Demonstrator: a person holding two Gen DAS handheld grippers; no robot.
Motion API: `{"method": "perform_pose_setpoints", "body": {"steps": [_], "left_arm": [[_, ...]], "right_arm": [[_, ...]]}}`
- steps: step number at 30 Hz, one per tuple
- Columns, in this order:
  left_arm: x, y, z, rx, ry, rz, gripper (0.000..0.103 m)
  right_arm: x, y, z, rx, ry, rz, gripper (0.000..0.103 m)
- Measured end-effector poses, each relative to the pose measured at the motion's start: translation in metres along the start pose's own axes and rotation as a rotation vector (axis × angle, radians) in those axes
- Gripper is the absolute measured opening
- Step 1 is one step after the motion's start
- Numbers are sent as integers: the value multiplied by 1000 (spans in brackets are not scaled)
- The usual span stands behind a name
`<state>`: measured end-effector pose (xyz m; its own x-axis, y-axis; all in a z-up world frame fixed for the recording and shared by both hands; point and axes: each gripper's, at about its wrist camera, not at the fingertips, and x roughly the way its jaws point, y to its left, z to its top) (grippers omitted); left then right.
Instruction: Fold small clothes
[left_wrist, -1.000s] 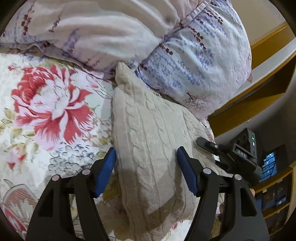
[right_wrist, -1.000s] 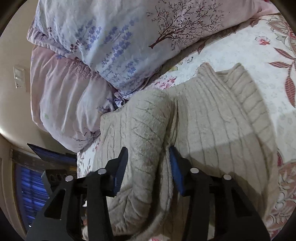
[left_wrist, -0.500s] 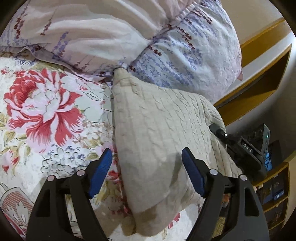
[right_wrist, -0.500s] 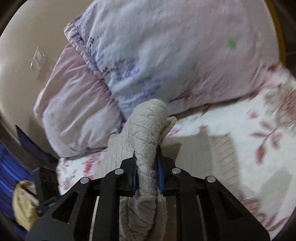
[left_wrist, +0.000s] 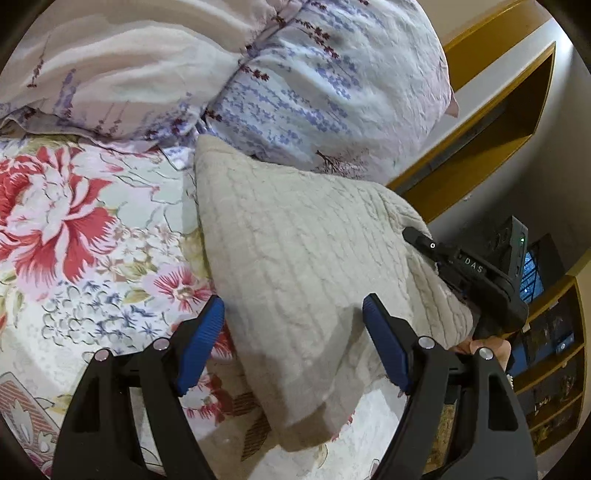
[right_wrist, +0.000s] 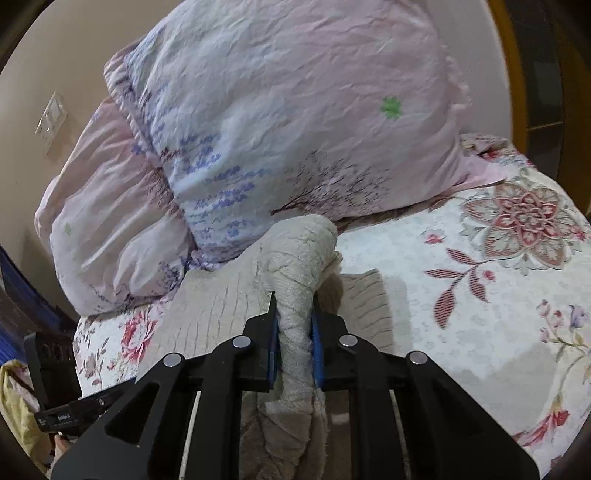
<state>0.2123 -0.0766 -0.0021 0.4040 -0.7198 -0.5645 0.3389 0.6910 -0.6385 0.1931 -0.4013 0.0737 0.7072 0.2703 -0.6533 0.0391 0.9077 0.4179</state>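
A cream cable-knit sweater (left_wrist: 295, 266) lies on the floral bedspread (left_wrist: 74, 240), against the pillows. My left gripper (left_wrist: 293, 328) is open, its blue pads on either side of the sweater's near part, just above it. My right gripper (right_wrist: 294, 328) is shut on a bunched fold of the sweater (right_wrist: 295, 266) and holds it lifted off the bed. In the left wrist view the right gripper (left_wrist: 465, 273) shows at the sweater's right edge, which is raised.
Two pale floral pillows (left_wrist: 314, 81) are stacked at the head of the bed, right behind the sweater; they also show in the right wrist view (right_wrist: 280, 122). A wooden headboard and shelves (left_wrist: 491, 122) stand to the right. Bare bedspread (right_wrist: 480, 295) lies right of the sweater.
My right gripper shut on a fold of the sweater and lifted it, raising the sweater's right side. My left gripper stayed open and drew back slightly.
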Motion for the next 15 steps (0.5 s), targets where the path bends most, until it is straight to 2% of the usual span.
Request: {"method": "perform_pose_setpoints", "body": {"steps": [2, 6, 9, 12, 13, 14, 15], "left_arm": [[3, -1, -1, 6, 9, 1, 77], [7, -3, -2, 9, 26, -3, 77], [9, -3, -3, 6, 34, -13, 77], [8, -2, -3, -6, 36, -12, 77], [7, -3, -3, -10, 36, -11, 77], [6, -4, -3, -22, 35, -14, 77], [4, -5, -3, -31, 35, -21, 77]], "right_arm": [[2, -10, -1, 26, 4, -38, 14], [28, -33, -13, 65, 113, -130, 15], [29, -41, -14, 111, 121, -110, 20], [13, -49, -12, 176, 114, -78, 41], [4, -51, -12, 196, 103, -55, 51], [-3, -52, -12, 208, 96, -40, 57], [-13, -54, -14, 224, 88, -14, 59]]}}
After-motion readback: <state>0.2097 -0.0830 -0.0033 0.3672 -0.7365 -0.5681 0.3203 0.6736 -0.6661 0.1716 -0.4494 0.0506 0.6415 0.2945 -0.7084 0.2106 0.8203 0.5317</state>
